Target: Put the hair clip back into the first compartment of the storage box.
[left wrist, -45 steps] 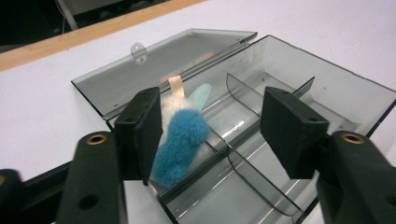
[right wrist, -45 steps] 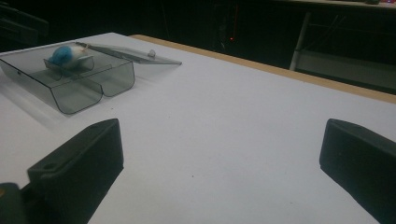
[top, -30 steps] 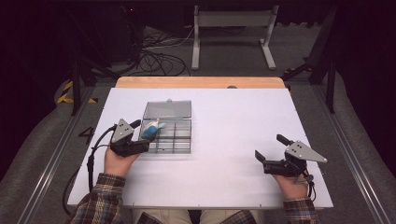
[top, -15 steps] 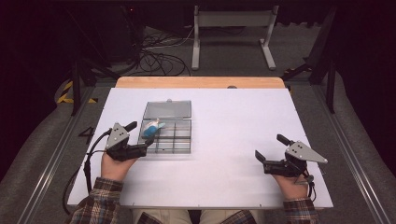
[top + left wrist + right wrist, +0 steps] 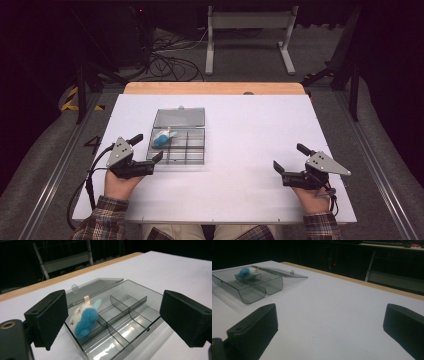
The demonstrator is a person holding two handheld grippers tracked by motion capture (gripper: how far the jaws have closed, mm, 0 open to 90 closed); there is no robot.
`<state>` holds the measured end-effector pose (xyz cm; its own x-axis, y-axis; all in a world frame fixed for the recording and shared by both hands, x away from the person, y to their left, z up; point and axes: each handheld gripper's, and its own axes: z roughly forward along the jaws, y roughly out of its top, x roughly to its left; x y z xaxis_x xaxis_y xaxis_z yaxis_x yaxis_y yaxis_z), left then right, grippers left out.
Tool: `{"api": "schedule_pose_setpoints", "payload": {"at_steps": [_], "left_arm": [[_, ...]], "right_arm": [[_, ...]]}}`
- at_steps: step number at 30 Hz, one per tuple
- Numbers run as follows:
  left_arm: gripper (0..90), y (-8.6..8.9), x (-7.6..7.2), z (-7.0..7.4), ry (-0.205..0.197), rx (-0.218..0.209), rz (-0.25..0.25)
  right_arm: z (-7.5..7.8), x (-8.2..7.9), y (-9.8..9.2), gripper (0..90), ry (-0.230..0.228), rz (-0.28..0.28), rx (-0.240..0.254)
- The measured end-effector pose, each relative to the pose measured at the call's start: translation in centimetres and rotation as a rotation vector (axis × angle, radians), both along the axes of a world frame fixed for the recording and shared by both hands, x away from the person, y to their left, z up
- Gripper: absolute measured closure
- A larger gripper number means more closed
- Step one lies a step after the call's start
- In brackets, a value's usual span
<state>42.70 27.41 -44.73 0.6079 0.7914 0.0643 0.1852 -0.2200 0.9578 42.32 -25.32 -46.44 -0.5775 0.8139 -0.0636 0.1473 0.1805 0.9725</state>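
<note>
With the box taken as our reference, we find it on the white table, left of centre, its lid swung open and lying flat on the far side. We see smoky clear walls and dividers forming several compartments. We locate a blue and white plush toy in the far-left compartment, leaning on a divider. We hold the left gripper just beside the box's near-left corner, jaws spread wide and gripping nothing. We hold the right gripper well apart from the box, off to its right, jaws likewise spread and empty.
</note>
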Motion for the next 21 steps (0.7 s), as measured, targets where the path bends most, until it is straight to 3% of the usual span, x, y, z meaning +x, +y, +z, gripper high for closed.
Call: {"api": "schedule_pose_setpoints", "payload": {"at_steps": [11, 21], "left_arm": [[6.4, 0.9, -1.3, -0.4, -0.031, -0.004, -0.003], [5.3, 1.3, -2.0, -1.0, -0.022, 0.0, -0.004]], "right_arm": [[0.0, 0.0, 0.0, 0.3, -0.006, -0.003, -0.001], [0.0, 0.0, 0.1, 0.3, -0.007, -0.005, -0.002]]}}
